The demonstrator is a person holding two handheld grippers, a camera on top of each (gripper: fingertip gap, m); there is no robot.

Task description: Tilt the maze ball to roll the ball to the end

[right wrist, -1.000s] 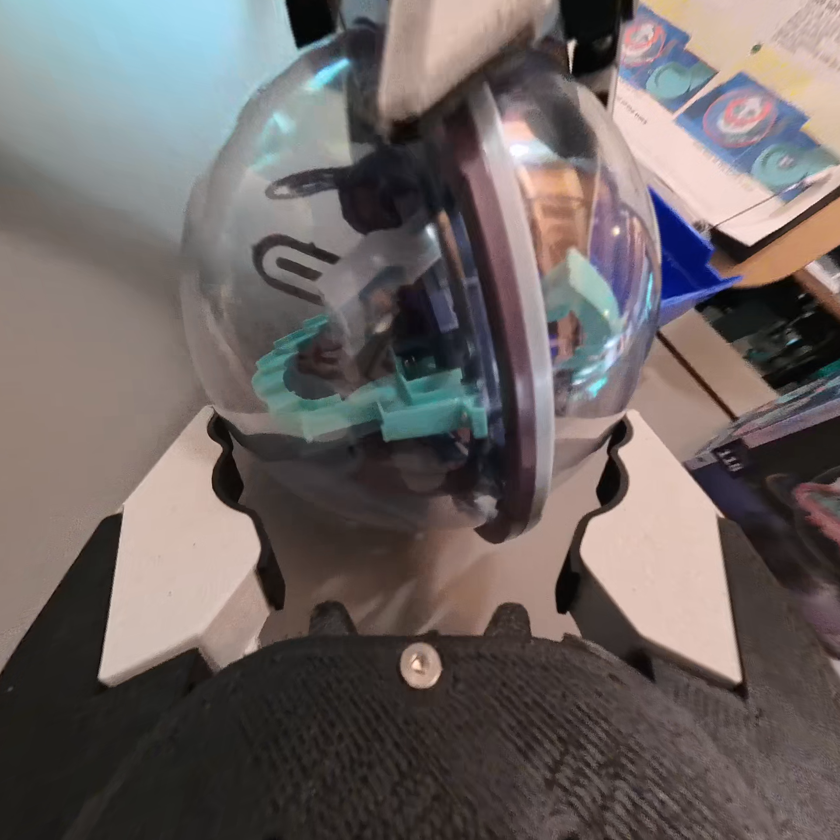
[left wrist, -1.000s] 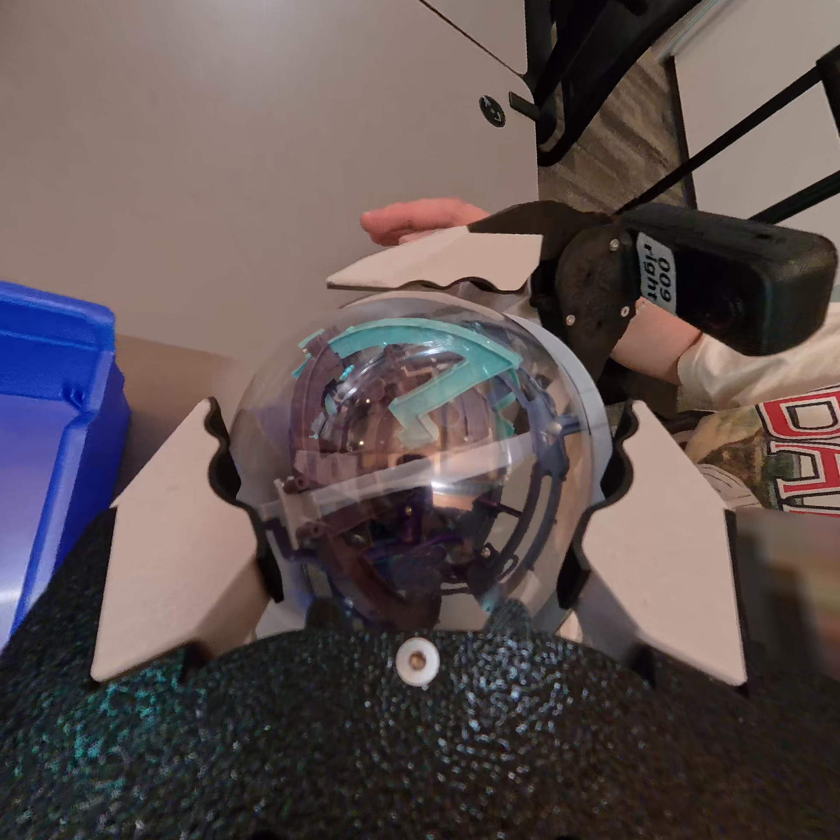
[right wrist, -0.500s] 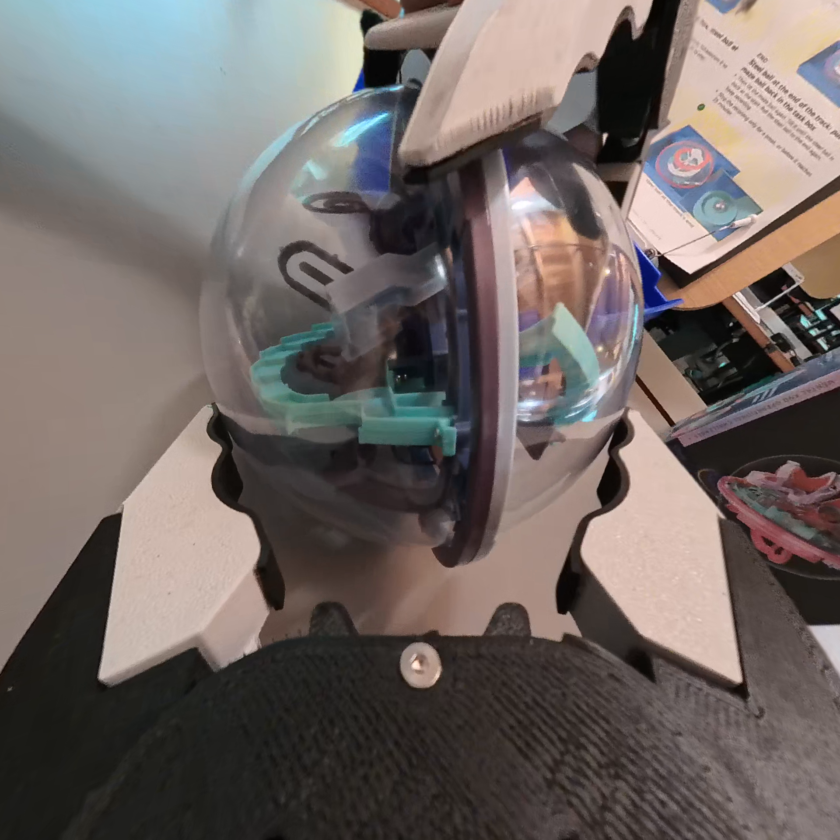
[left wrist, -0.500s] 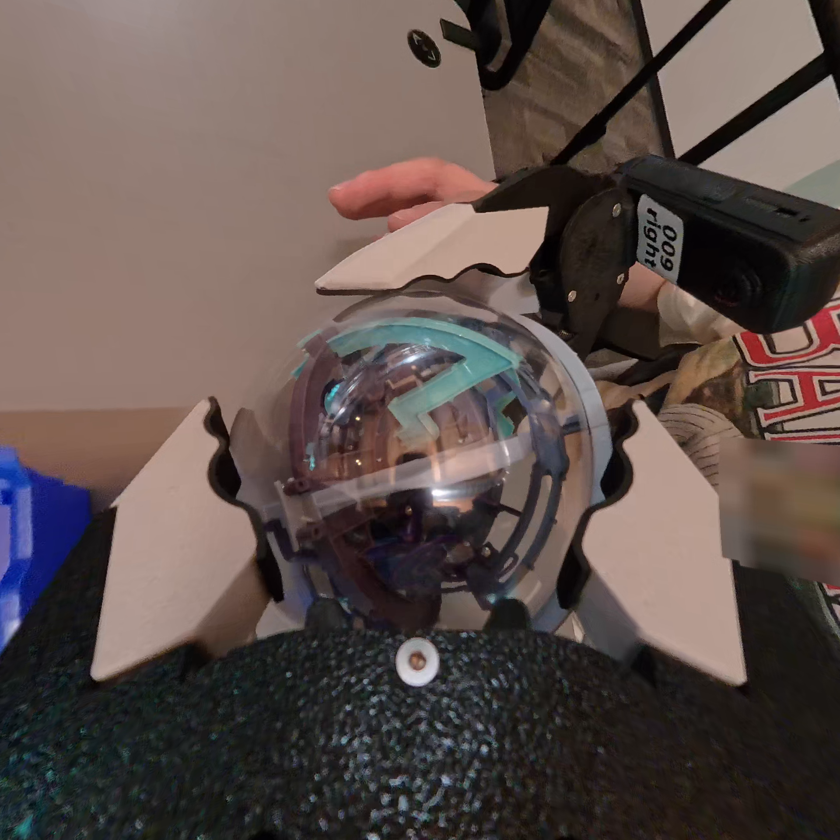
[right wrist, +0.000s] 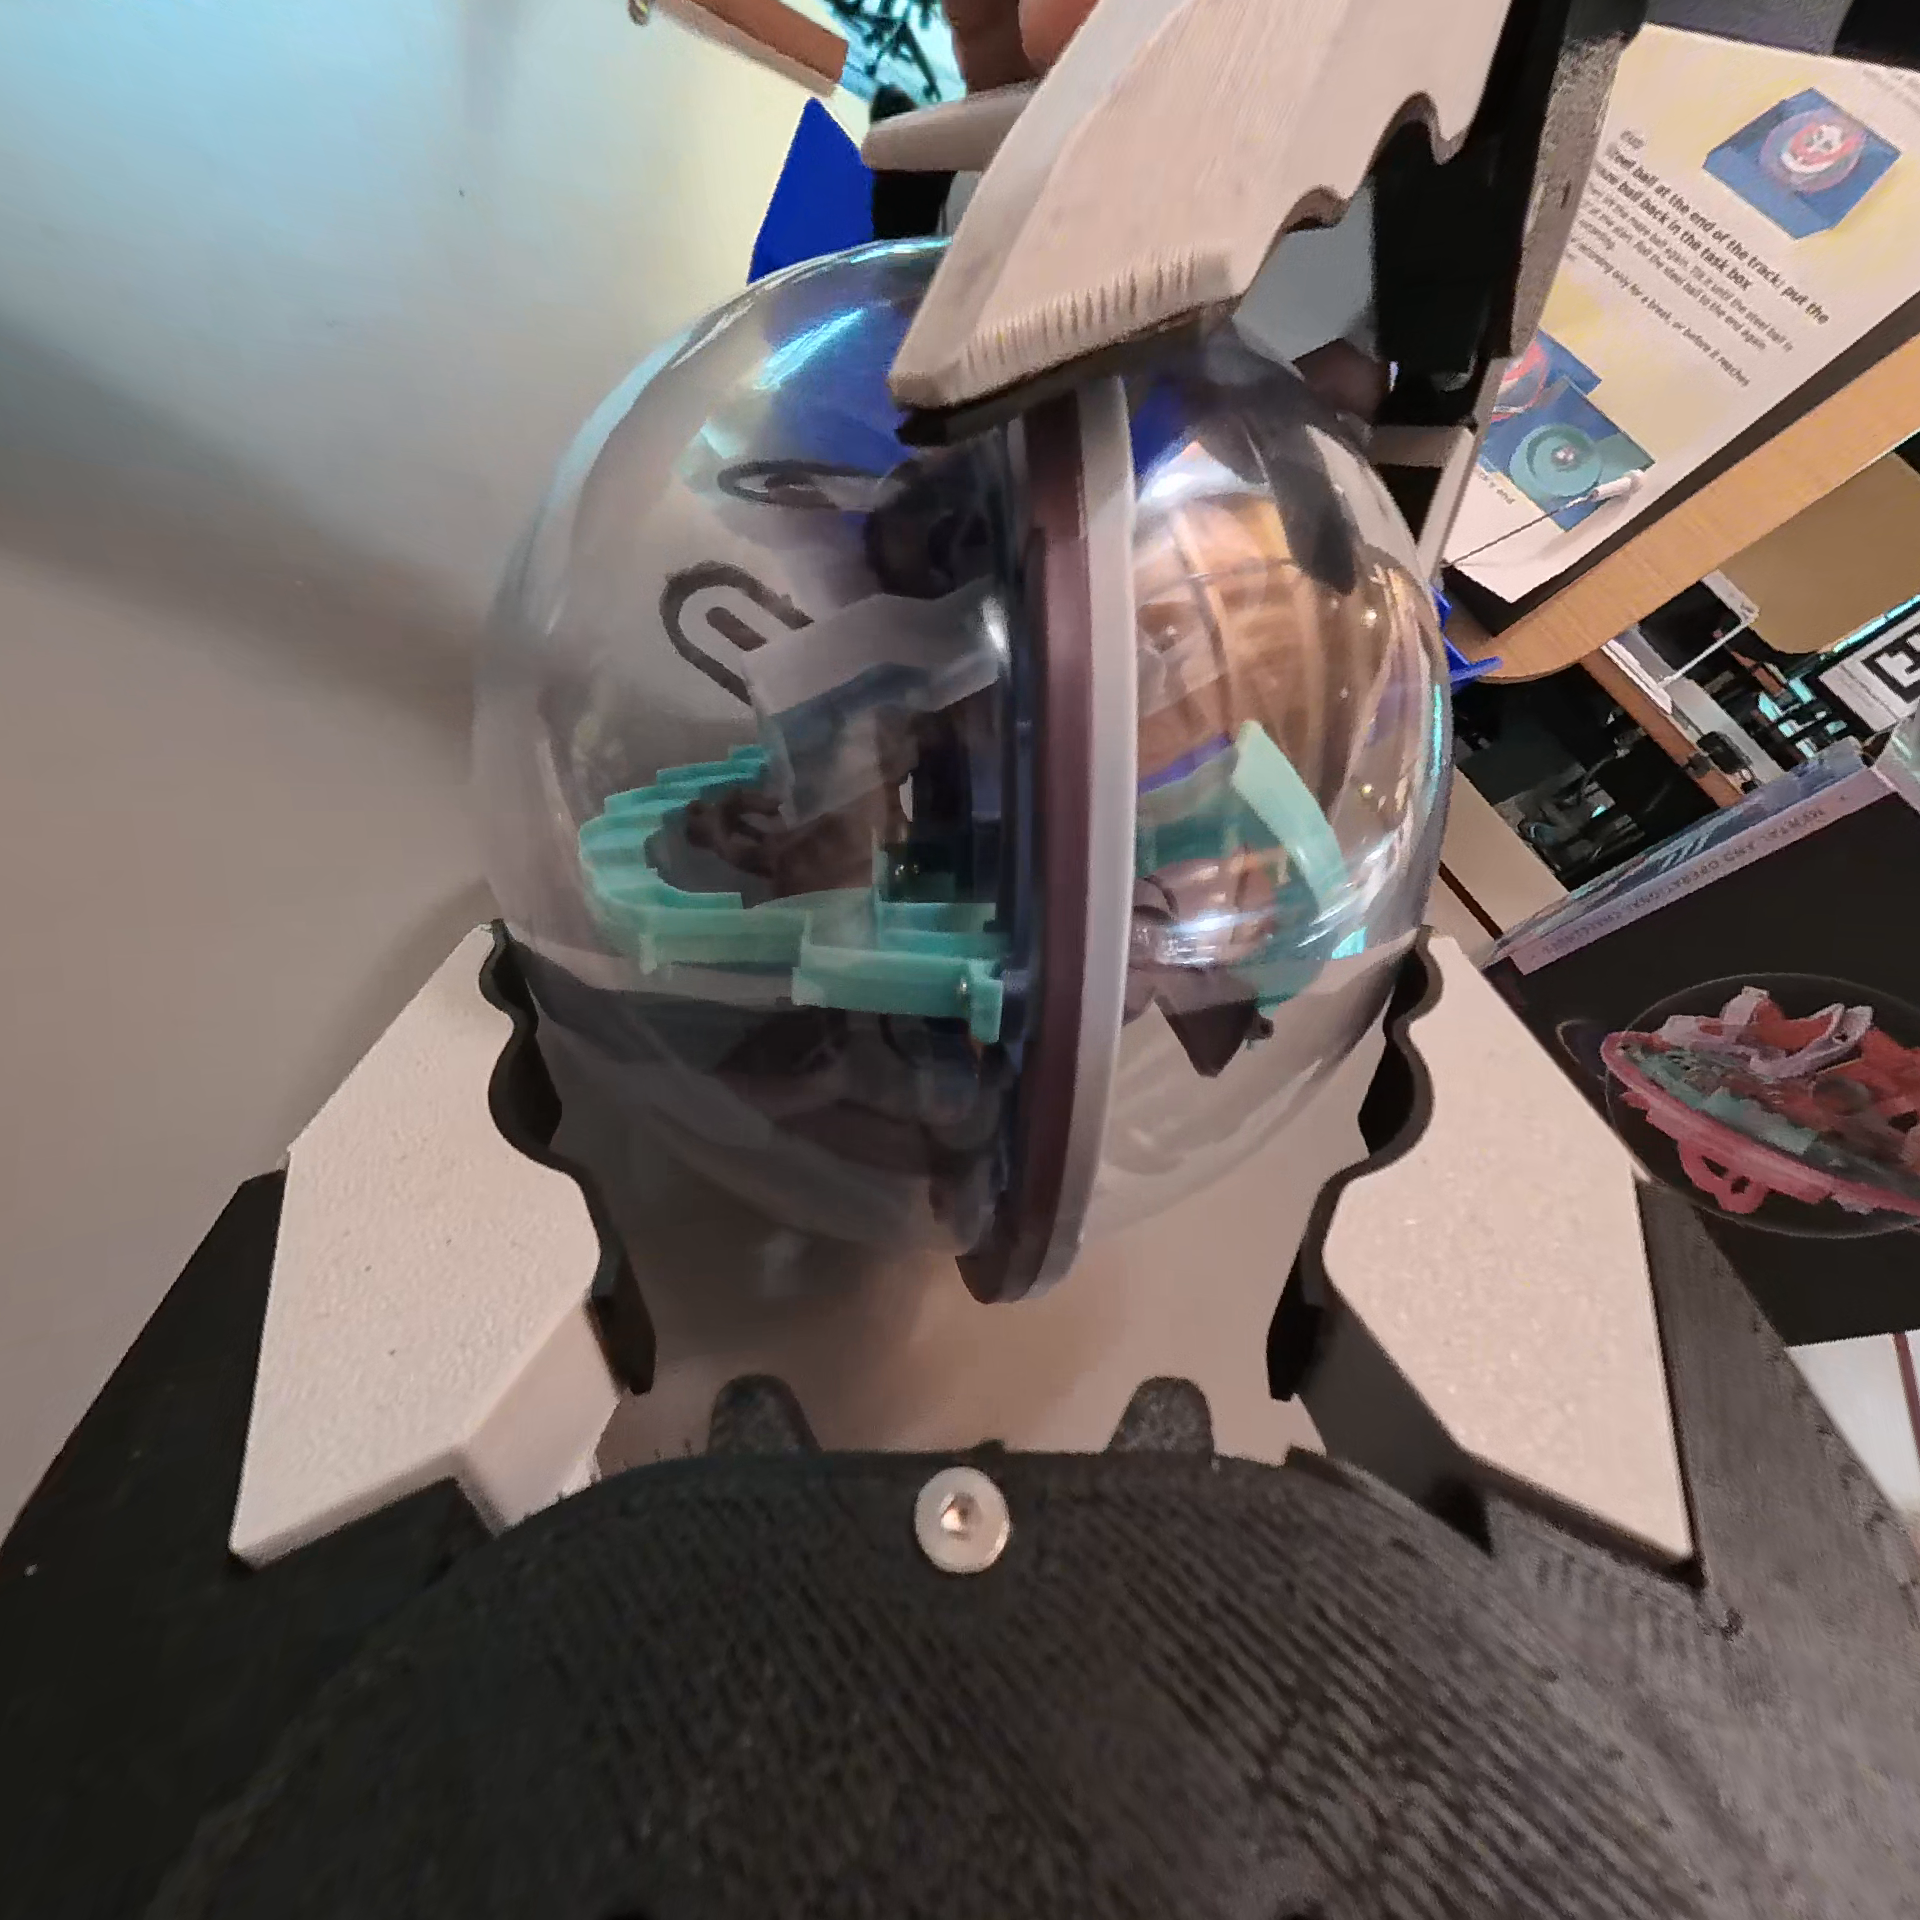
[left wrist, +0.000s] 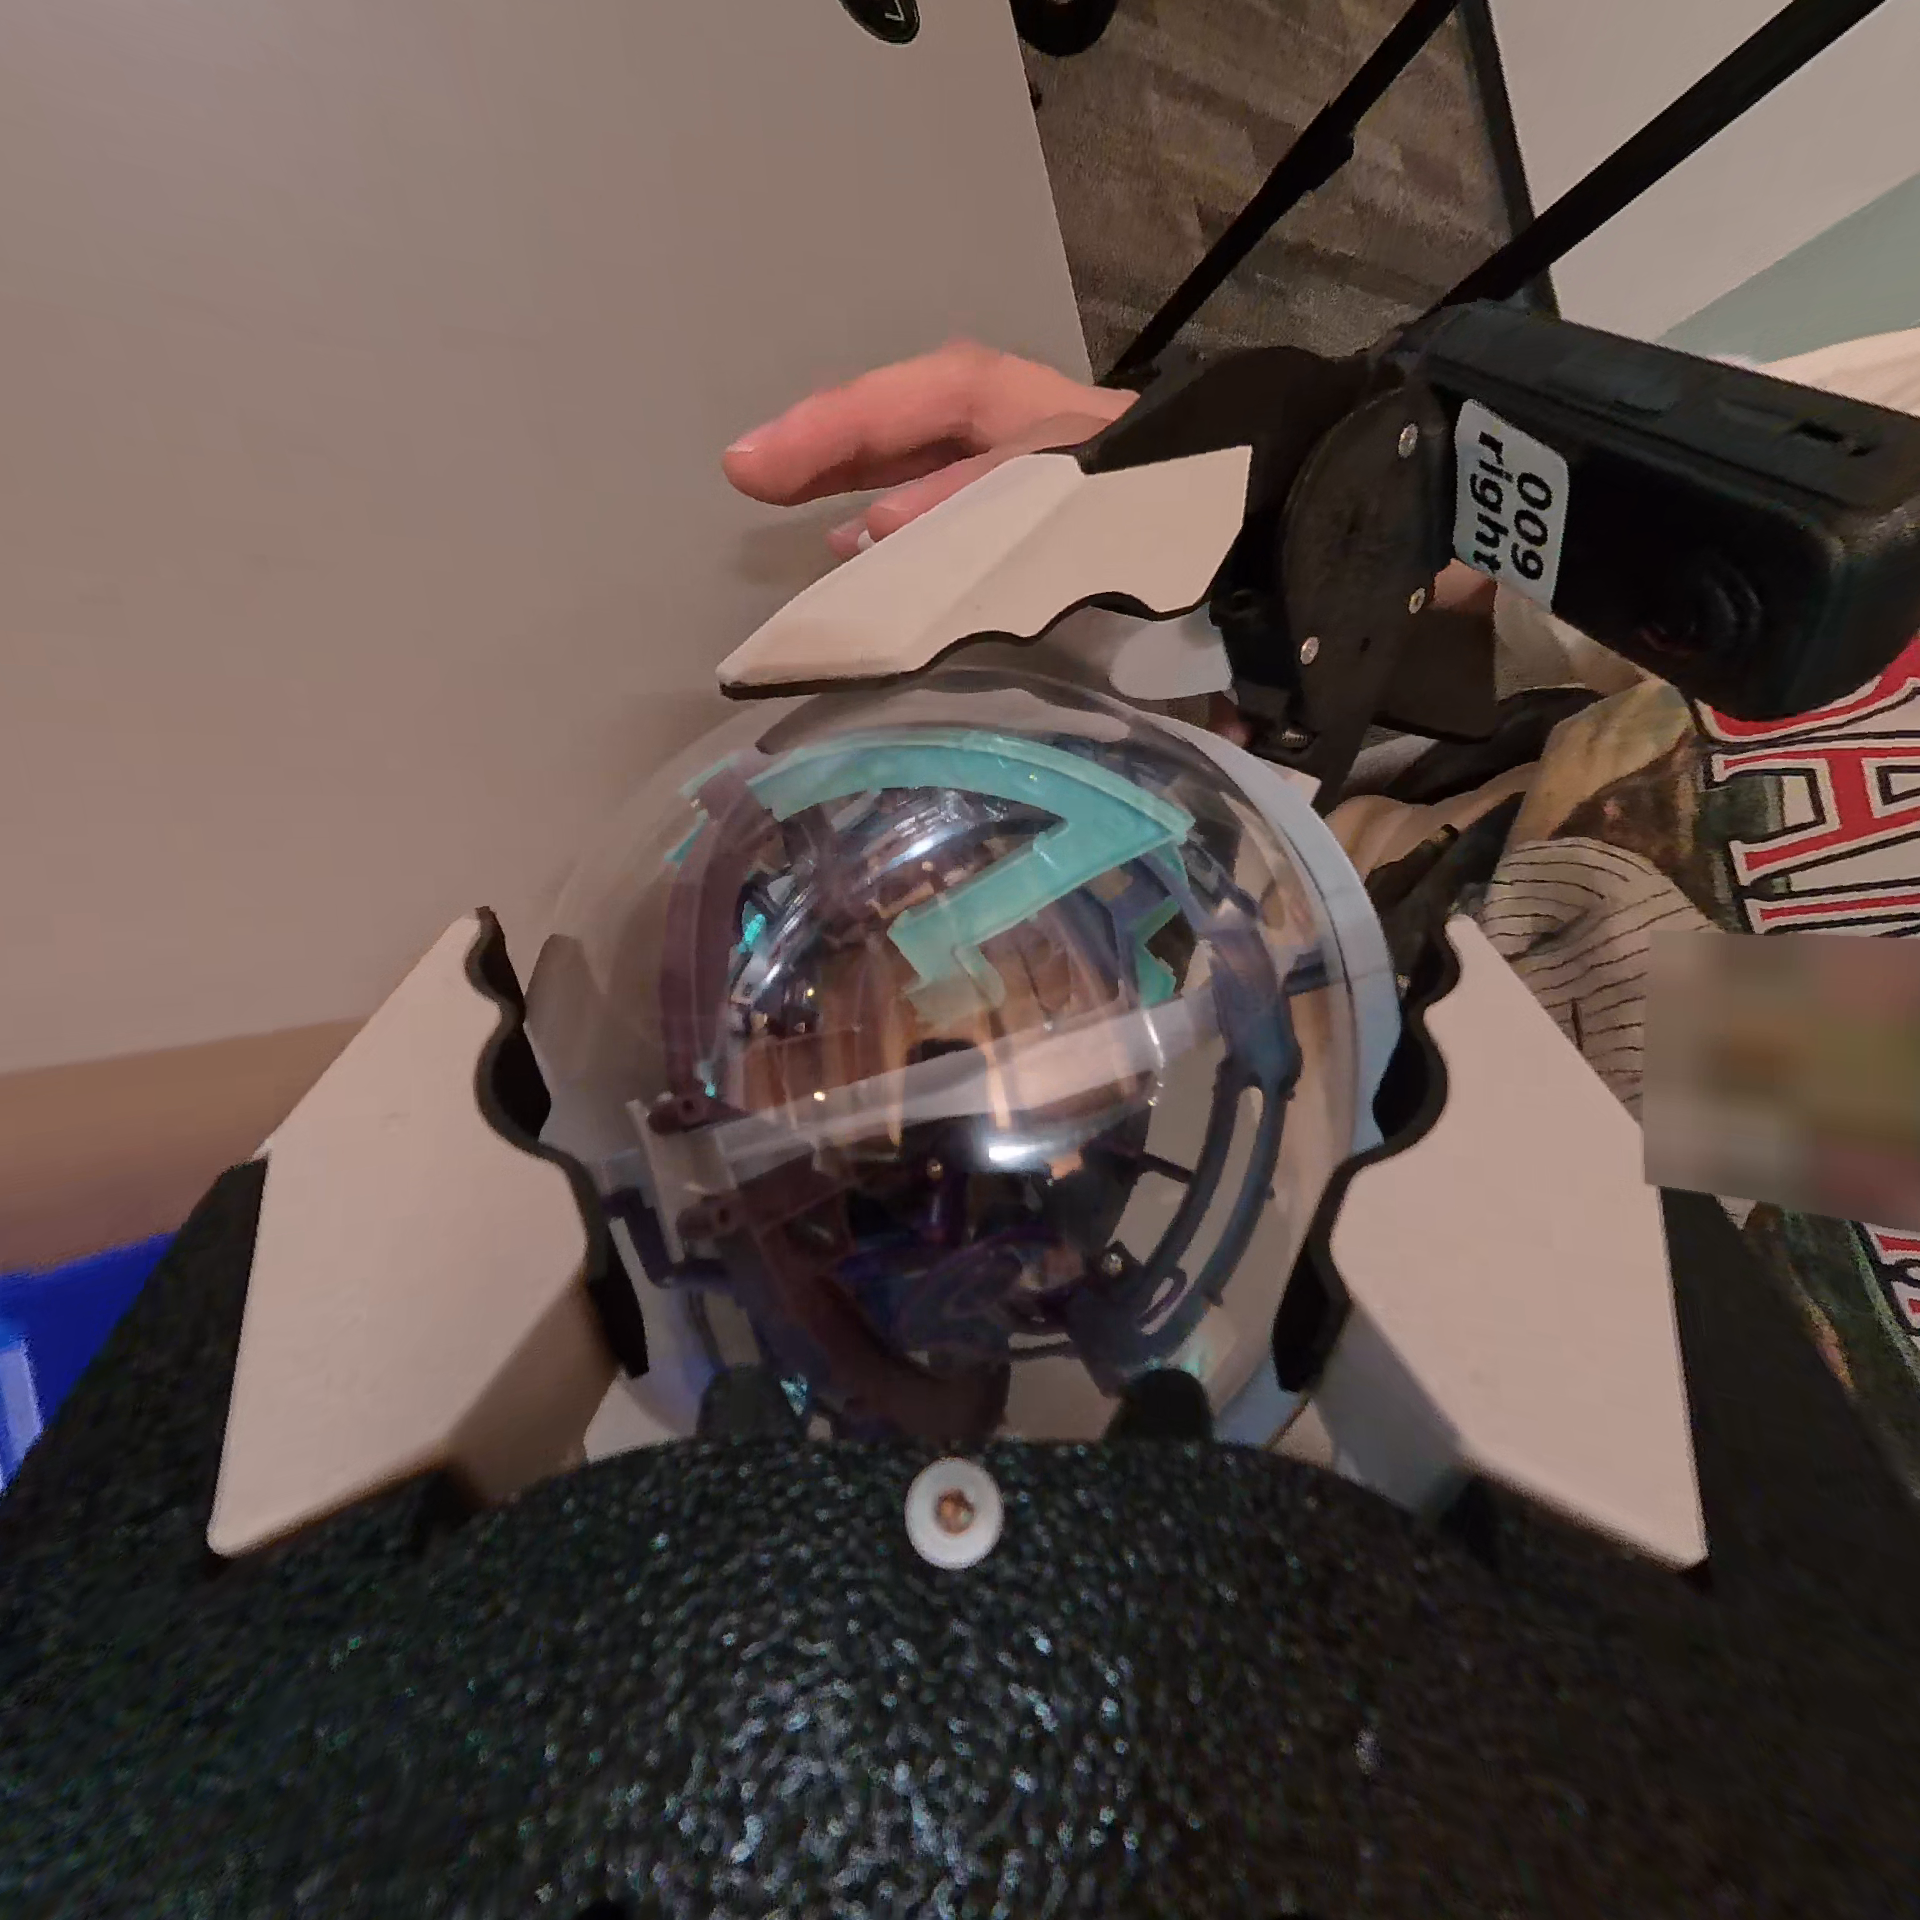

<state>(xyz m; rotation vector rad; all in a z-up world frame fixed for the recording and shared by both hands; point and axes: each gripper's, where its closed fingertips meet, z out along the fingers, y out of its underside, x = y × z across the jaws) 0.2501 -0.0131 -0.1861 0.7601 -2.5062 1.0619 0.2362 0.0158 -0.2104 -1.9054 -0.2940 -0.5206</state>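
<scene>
Maze ball fills the middle of both wrist views, a clear sphere with a grey seam ring round it and teal track pieces and dark purple parts inside. It is held up in the air between the two tools.

Left tool stands wide open to the width of the ball, and its two pale fingers press on opposite sides of the sphere, the wavy dark pad edges snug against the clear shell. Above the ball in that view, one pale finger of the right tool lies against the sphere's top, with a person's hand just behind it and the black body of that tool reaching off to the ball's right.

Right tool is likewise spread wide, its fingers against the lower flanks of the ball on either side of the seam ring, which runs nearly upright here. A finger of the left tool comes down onto the ball's top at the ring.

Left of the ball in the left wrist view, a blue bin shows low at the edge. Right of the ball in the right wrist view are a printed sheet on a board and a dark box with a maze picture.
</scene>
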